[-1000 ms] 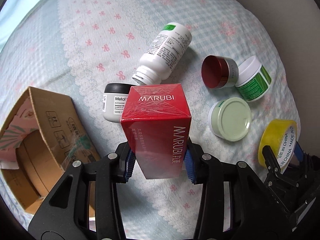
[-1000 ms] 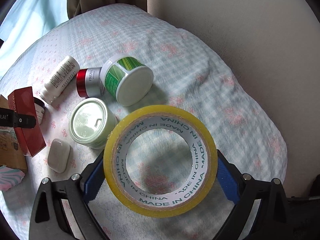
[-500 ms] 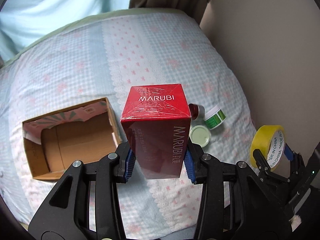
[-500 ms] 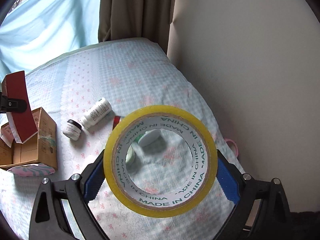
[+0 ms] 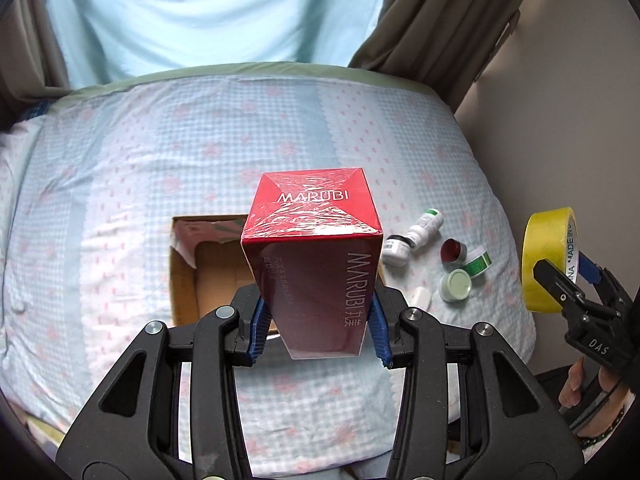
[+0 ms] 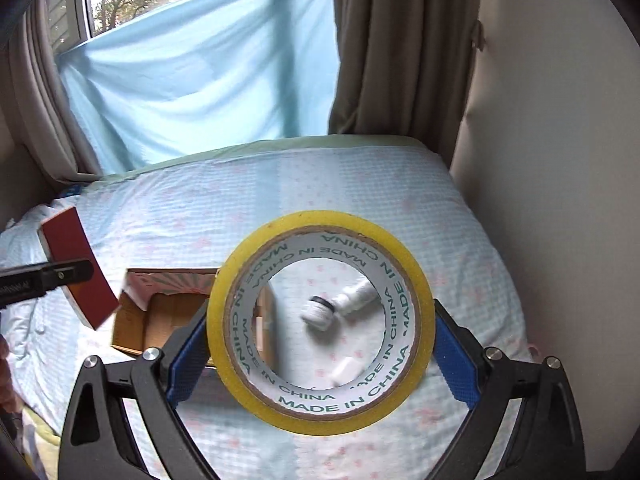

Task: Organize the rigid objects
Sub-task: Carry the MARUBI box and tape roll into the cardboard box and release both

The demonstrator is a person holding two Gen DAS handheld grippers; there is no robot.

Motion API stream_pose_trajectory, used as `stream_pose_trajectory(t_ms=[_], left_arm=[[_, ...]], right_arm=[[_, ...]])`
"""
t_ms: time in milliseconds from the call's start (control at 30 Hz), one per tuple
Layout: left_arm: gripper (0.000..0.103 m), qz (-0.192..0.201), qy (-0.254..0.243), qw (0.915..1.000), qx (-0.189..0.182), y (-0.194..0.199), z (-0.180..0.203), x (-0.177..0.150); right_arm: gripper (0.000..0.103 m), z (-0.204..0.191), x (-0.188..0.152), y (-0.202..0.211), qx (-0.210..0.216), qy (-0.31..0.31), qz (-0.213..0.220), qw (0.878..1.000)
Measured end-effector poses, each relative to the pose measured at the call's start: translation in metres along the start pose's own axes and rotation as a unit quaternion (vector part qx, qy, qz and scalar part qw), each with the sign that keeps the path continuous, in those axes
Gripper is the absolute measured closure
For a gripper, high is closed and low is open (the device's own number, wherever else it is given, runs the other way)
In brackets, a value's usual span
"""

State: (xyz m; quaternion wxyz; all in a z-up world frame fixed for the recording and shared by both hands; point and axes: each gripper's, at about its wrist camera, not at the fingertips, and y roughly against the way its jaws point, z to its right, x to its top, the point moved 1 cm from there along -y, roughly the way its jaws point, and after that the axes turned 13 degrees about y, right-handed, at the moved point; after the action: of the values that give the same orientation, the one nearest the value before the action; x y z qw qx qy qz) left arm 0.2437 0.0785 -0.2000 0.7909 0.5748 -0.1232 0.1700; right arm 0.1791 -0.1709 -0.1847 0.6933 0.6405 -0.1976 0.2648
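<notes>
My left gripper [image 5: 318,330] is shut on a red MARUBI box [image 5: 312,256], held high above the bed. The same red box [image 6: 76,268] shows at the left of the right wrist view. My right gripper [image 6: 320,354] is shut on a yellow tape roll [image 6: 320,320], which the left wrist view has at its right edge as the tape roll [image 5: 548,256]. An open cardboard box [image 5: 208,272] lies on the checked bedspread below, partly hidden behind the red box. To its right lie a white bottle [image 5: 426,228], a black-capped jar [image 5: 396,248], a red-lidded jar [image 5: 454,250] and a green-lidded jar [image 5: 456,285].
The bed [image 5: 120,184] runs up to a light blue cloth [image 6: 200,80] and brown curtains [image 6: 392,40] at the far end. A beige wall [image 6: 560,160] closes the right side. A small white piece [image 5: 420,295] lies beside the cardboard box. A hand [image 5: 576,384] grips the right tool.
Both grippers have risen well above the bed with their loads, so the bed items look much smaller. The cardboard box has come to sit behind the red box in the left wrist view.
</notes>
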Motion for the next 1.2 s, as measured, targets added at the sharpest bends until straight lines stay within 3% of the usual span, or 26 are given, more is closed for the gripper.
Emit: stream_pose_trajectory(t_ms=[133,467,867,1200], left_arm=[[0.065,-0.005,-0.002,1.0000,0.006,-0.009,-0.044,0.011],[0.065,-0.052,-0.018,0.9984,0.014,-0.082,-0.106,0.024],[0.065,-0.129,-0.025,0.9906,0.037,-0.201,-0.132,0.010],[0.065,-0.170,-0.059,0.9818,0.061,-0.253,-0.126,0.002]], right_arm=[[0.007,-0.044,0.022,-0.017,0.044,-0.017,-0.010,0.999],[0.007,-0.123,0.041,-0.109,0.081,0.007,-0.073,0.994],[0.007,-0.161,-0.007,-0.234,0.072,0.070,-0.145,0.984],[0.007,-0.177,-0.030,-0.274,0.070,0.155,-0.148,0.974]])
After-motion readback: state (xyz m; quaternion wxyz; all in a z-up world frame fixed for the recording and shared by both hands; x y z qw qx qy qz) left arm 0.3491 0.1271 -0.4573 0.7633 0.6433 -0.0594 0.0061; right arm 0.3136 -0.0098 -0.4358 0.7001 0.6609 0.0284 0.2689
